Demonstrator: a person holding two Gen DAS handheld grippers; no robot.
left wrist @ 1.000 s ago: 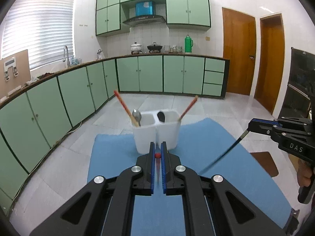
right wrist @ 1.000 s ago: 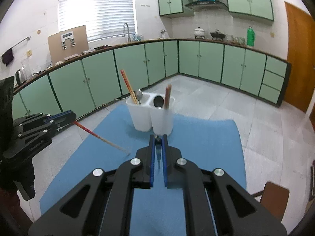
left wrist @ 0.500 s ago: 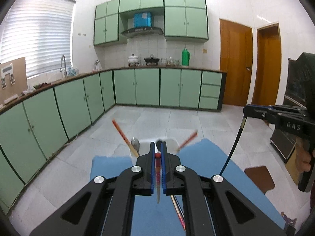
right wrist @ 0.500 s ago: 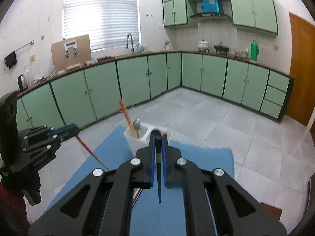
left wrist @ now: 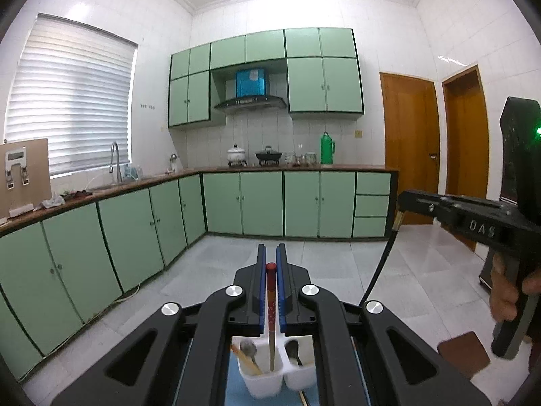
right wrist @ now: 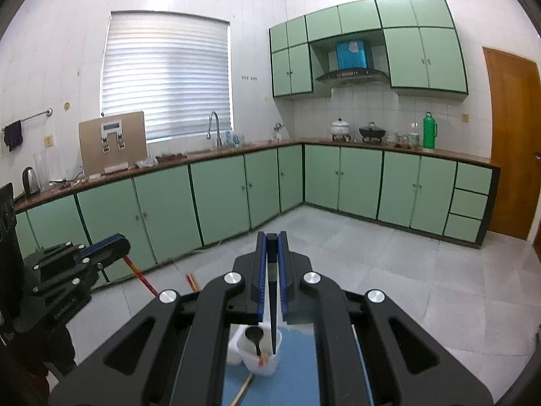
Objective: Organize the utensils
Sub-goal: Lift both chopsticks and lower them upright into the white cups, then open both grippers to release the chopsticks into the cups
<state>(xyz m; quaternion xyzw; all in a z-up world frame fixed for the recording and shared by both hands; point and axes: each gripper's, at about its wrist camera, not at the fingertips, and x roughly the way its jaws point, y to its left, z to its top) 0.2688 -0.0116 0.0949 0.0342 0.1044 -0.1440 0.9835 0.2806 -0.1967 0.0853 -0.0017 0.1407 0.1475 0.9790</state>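
The left claw [left wrist: 271, 262] grips a red chopstick [left wrist: 271, 308], its tip hanging over the left compartment of the white holder [left wrist: 262, 384]. The right claw [right wrist: 271, 250] pinches a black chopstick [right wrist: 272, 304] over the right compartment, beside a dark spoon [right wrist: 253, 334]. The holder stands on a blue tabletop [right wrist: 297, 379]; green cabinets [left wrist: 243, 203] line the tiled kitchen.

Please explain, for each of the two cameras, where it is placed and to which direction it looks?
Left wrist: sits on the left claw, looking along its fingers at the kitchen cabinets; below, the red chopstick over the white holder; the right claw shows at right.
Right wrist: sits on the right claw, looking toward the window corner; it grips the black chopstick; the left claw shows at left.
Shared: holder, green thermos, range hood.
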